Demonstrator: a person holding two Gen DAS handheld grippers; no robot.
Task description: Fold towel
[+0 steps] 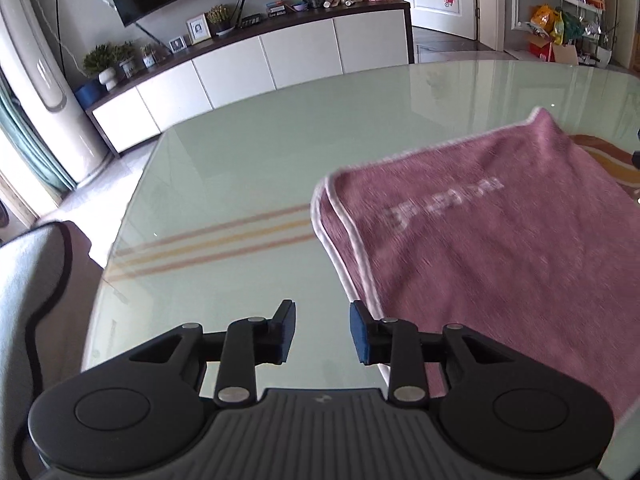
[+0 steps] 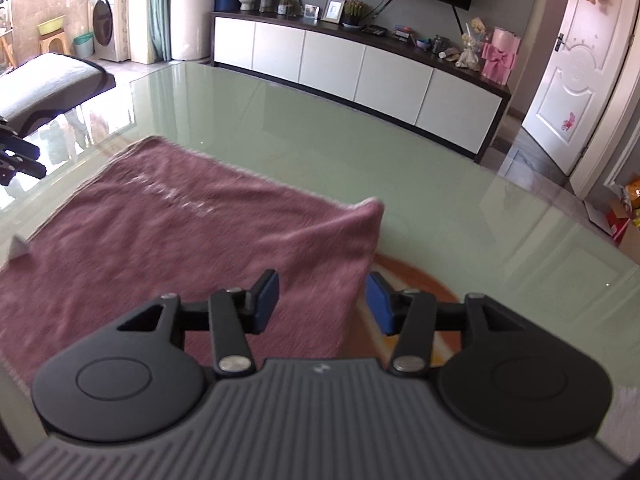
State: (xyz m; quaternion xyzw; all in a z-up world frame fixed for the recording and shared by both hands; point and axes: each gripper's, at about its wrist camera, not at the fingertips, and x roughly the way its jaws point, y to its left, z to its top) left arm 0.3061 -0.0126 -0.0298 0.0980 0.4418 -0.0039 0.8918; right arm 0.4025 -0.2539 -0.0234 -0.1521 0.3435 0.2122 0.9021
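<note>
A pink towel [image 1: 492, 240] with white trim and faint white lettering lies folded on the glass table [image 1: 260, 168]. My left gripper [image 1: 322, 330] is open and empty, above the table just left of the towel's near left edge. In the right wrist view the towel [image 2: 168, 240] fills the left middle, its far right corner slightly raised. My right gripper [image 2: 322, 300] is open and empty, over the towel's near right edge; its left finger is above the cloth, its right finger above bare glass. The left gripper [image 2: 16, 156] shows at the far left edge.
A long white cabinet [image 2: 360, 68] with plants and frames stands beyond the table, under a wall TV. A chair [image 1: 36, 280] is at the table's left side. Striped and orange patterns show through the glass [image 2: 420, 280]. A small white object [image 2: 18, 248] sits by the towel's left edge.
</note>
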